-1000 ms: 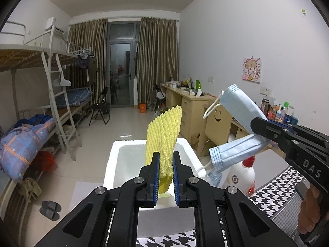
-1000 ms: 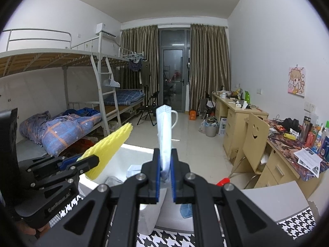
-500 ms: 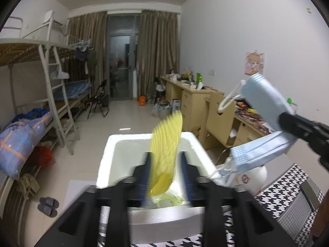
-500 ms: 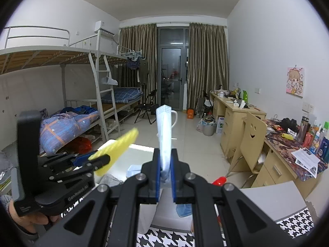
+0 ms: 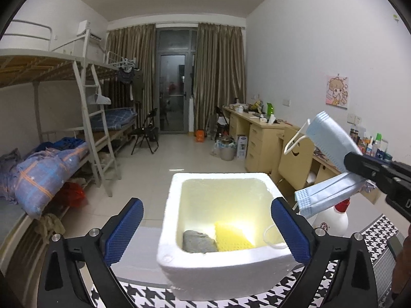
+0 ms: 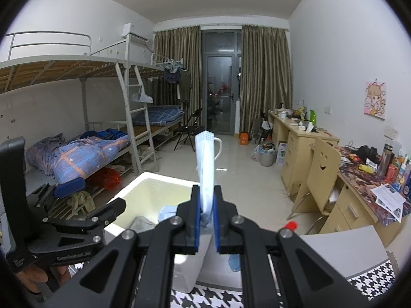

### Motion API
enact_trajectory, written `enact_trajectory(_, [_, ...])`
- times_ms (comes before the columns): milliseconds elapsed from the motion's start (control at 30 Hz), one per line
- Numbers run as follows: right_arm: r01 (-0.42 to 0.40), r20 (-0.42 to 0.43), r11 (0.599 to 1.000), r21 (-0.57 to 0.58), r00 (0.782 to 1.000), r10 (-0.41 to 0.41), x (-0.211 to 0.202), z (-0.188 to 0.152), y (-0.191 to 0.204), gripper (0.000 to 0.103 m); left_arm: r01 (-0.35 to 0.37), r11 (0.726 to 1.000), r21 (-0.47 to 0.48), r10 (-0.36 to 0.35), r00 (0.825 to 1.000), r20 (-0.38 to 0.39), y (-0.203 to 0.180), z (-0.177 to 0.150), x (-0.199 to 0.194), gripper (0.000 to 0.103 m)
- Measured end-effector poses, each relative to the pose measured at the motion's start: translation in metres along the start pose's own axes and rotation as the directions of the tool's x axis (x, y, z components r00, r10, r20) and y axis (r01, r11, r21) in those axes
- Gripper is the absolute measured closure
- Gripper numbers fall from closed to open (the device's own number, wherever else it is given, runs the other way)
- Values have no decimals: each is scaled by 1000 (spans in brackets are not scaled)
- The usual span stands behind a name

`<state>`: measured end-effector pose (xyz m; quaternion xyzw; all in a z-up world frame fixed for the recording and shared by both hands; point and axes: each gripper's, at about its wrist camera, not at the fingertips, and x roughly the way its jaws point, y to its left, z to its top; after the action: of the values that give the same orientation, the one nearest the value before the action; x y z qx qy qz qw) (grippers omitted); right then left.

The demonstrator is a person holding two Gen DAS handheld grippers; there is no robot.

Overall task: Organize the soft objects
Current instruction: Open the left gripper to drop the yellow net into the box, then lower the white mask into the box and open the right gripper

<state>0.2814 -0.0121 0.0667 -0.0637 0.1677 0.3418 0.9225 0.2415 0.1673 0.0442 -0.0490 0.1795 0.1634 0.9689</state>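
We count one white foam box (image 5: 226, 272) at lower centre of the left wrist view, holding one yellow sponge (image 5: 232, 237) beside one grey cloth (image 5: 199, 241). Our left gripper (image 5: 206, 231) has its jaws spread wide on either side of the box; a second ago they pinched that sponge above it. Our right gripper (image 6: 205, 220) keeps its jaws pinching one blue face mask (image 6: 206, 169), upright at centre frame. One red-capped white bottle (image 5: 331, 220) stands right of the box.
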Motion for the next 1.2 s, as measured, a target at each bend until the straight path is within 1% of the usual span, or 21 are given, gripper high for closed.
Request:
enact_trajectory(300, [-48,-15,999,-3,999,47,13,2,13,92,-41,999,-11,41,999,9,15,-3,-16,1])
enact_trajectory(533, [-93,-60,995,19,994,94,32,1,21,92,-62,998,-25,62,998,15,27,-7,-29,1])
enact_trajectory(800, [-113,-108,993,45,987,117,51,-2,24,91,-87,996,-32,88,996,13,34,-11,-36,1])
enact_trajectory(900, [-108,-125,993,40,986,112,58,-2,26,91,-94,995,-31,95,995,15,35,-13,-38,1])
enact_trajectory(1000, [-77,-129,997,28,988,80,64,-5,28,91,-98,995,-30,98,995,16,36,-15,-41,1])
enact_trajectory(1067, [-60,-135,998,24,989,63,68,-7,28,87,-95,995,-32,96,995,18,36,-16,-42,1])
enact_trajectory(1133, [-59,-152,998,21,986,61,73,-10,28,73,-97,995,-30,98,995,20,36,-16,-43,1])
enact_trajectory(1167, [-61,-163,998,22,985,64,75,-12,28,68,-98,995,-30,99,995,21,37,-16,-43,1])
enact_trajectory(1200, [-59,-173,998,21,983,62,76,-12,28,55,-98,995,-31,99,995,22,37,-16,-43,1])
